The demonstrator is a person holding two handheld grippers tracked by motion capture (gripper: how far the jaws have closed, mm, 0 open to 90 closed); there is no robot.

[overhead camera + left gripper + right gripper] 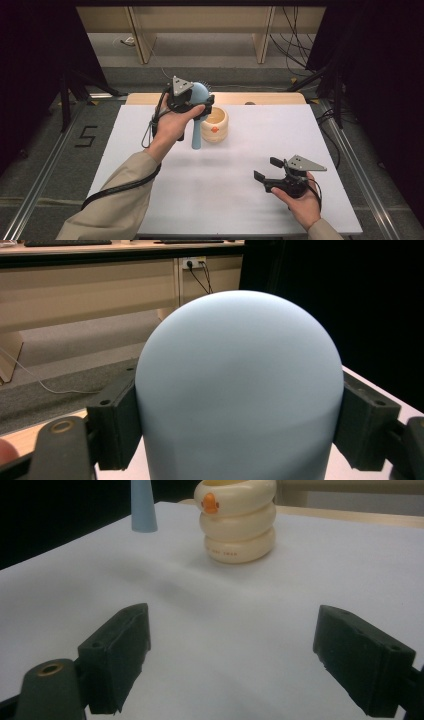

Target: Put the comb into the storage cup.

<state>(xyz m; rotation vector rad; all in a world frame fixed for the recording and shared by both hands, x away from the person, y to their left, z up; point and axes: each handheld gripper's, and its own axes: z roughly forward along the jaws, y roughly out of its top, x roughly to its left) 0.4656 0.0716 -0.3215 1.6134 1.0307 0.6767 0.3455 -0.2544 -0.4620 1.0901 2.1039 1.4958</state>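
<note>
**Inspector:** State of work at the time of inspection?

**Assistant:** The left gripper (pixel 192 102) was clamped on the head of the blue brush (pixel 235 390), one jaw on each flank of its rounded back. The brush was held upright, handle pointing down, its tip just above the surface (pixel 225 165) and just beside the cream cup (pixel 216 125). The cup, ringed and bearing an orange mark, stood upright at the far middle of the surface.

**Inspector:** And the right gripper (pixel 272 170)?

**Assistant:** Jaws apart, holding nothing, resting low near the person's edge, well apart from the cup.

**Inspector:** Progress, in your judgement?

**Assistant:** The pick-up appeared done. The brush was not yet in the cup; lifting it over the rim and lowering the handle inside seemed to remain.

**Inspector:** Surroundings?

**Assistant:** White surface, otherwise bare, with a wooden strip along the far edge. Grey carpeted floor, a taped figure five (pixel 86 136) at left, wooden desks (pixel 200 30) and loose cables (pixel 292 45) behind, dark screens either side.
</note>
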